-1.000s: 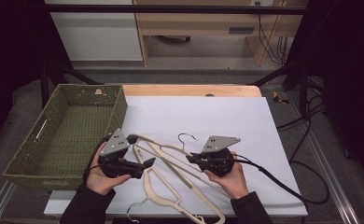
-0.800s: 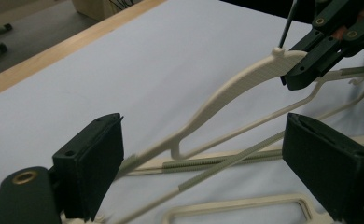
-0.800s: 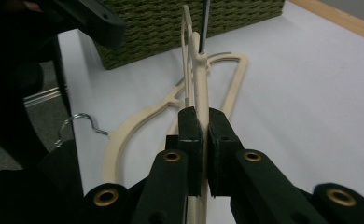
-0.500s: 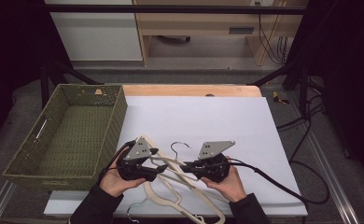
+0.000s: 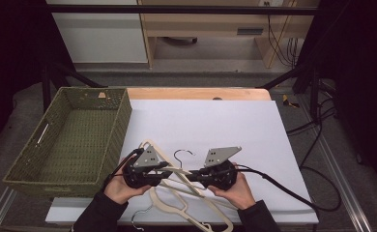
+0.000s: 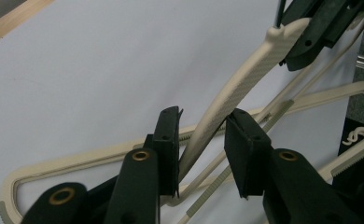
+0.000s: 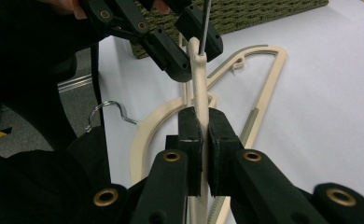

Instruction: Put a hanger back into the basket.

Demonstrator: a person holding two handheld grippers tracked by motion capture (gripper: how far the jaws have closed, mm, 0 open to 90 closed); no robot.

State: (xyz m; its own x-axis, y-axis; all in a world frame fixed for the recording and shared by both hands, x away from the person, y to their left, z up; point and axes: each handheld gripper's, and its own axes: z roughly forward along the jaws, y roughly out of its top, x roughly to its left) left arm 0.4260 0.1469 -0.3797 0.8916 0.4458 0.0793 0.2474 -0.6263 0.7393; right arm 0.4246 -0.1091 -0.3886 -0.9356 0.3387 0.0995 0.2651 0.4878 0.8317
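A cream plastic hanger (image 5: 179,170) with a metal hook (image 5: 182,153) is held up between my two grippers, above other hangers lying on the white table. My right gripper (image 7: 201,123) is shut on one arm of this hanger (image 7: 199,84). My left gripper (image 6: 201,140) has the other arm (image 6: 231,93) between its jaws, which have just been closing. The arm lies against one pad, and a gap still shows at the other. In the high view the left gripper (image 5: 169,170) and the right gripper (image 5: 192,175) face each other tip to tip near the front edge.
A woven green basket (image 5: 123,121) stands at the table's left, close beside my left hand. More cream hangers (image 5: 177,205) lie tangled under and in front of the grippers, one with its hook (image 5: 138,220) over the front edge. A cable (image 5: 283,188) trails off right.
My left gripper has moved right, from beside the basket in to the held hanger, and its jaws have narrowed around the hanger's arm. The right gripper has kept its grip and place.
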